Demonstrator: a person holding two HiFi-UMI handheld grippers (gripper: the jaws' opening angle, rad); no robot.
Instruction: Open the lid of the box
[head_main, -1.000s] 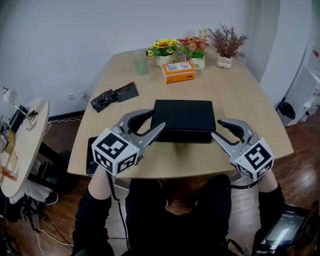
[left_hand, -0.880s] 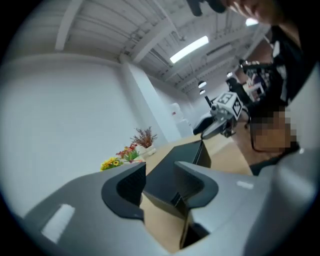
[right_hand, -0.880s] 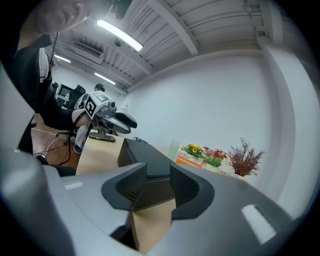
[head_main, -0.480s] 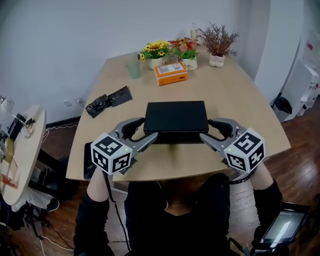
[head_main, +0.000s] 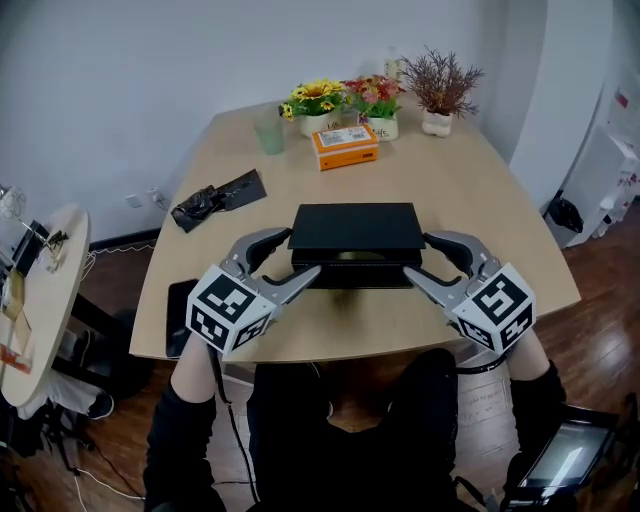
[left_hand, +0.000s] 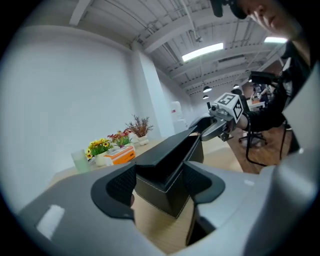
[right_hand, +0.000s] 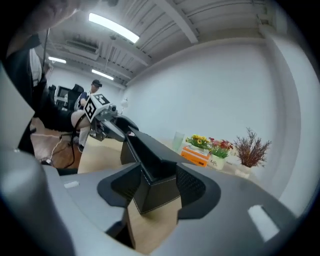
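A flat black box (head_main: 355, 228) lies near the front of the wooden table (head_main: 470, 190). Its lid is tilted up at the front, showing a dark gap above the base. My left gripper (head_main: 303, 251) stands open wide around the box's front left corner, its near finger reaching under the lid's front edge. My right gripper (head_main: 417, 255) straddles the front right corner and its jaws are closing. The left gripper view shows the box corner (left_hand: 165, 165) between that gripper's (left_hand: 160, 182) pads. The right gripper view shows the other corner (right_hand: 150, 165) between the right gripper's (right_hand: 152, 187) pads.
At the table's far edge stand an orange carton (head_main: 343, 146), a green cup (head_main: 267, 134), two flower pots (head_main: 320, 105) and a dried plant (head_main: 437, 85). A black bag (head_main: 215, 197) lies at the left. A round side table (head_main: 40, 290) stands left of the table.
Both grippers moved in from the front to the box's front corners with jaws spread wider. The lid's front edge, flat before, now stands lifted off the base.
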